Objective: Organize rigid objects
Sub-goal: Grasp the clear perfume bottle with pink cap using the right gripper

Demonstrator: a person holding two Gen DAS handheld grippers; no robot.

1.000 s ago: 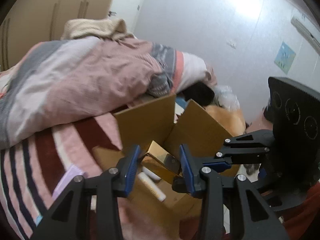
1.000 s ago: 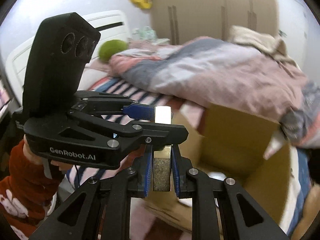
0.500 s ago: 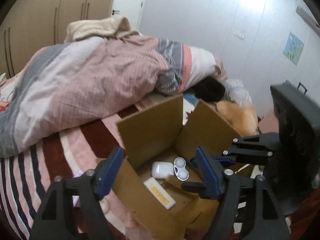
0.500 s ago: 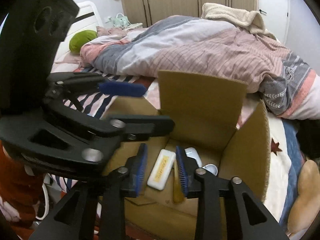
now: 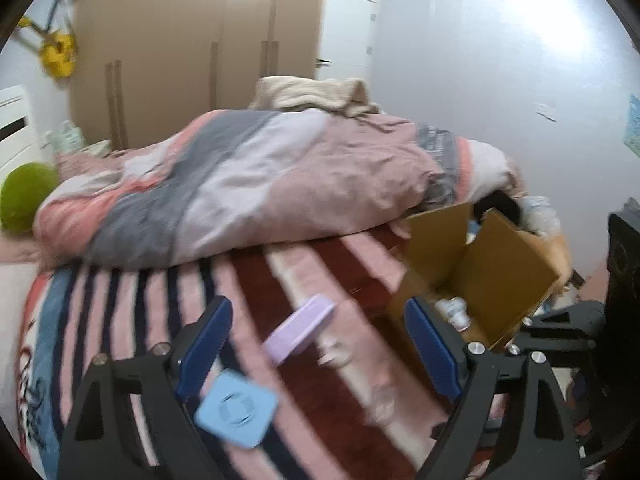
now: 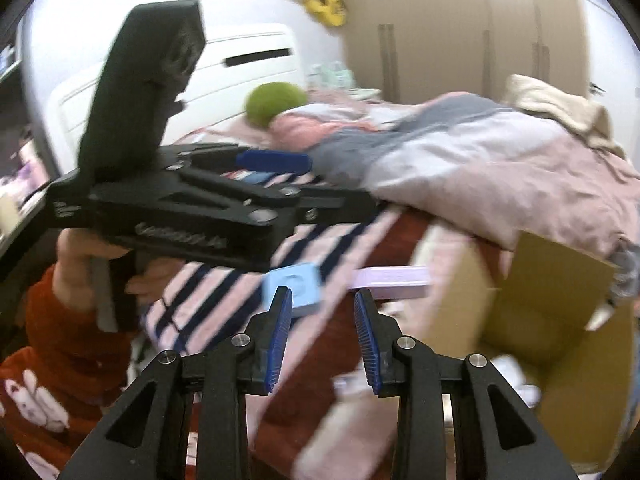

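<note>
A blue square case (image 5: 237,408) and a lilac box (image 5: 299,328) lie on the striped bedcover (image 5: 120,304), beside an open cardboard box (image 5: 492,276). Left gripper (image 5: 316,352): jaws spread wide, empty. Right gripper (image 6: 323,340): jaws parted, empty, above the bedcover.

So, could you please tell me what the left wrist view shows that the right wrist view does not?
Only the left wrist view shows small white items inside the cardboard box. Only the right wrist view shows the hand gripping the left tongs. Both show the blue square piece, the lilac flat case, the quilt and the green pillow.
</note>
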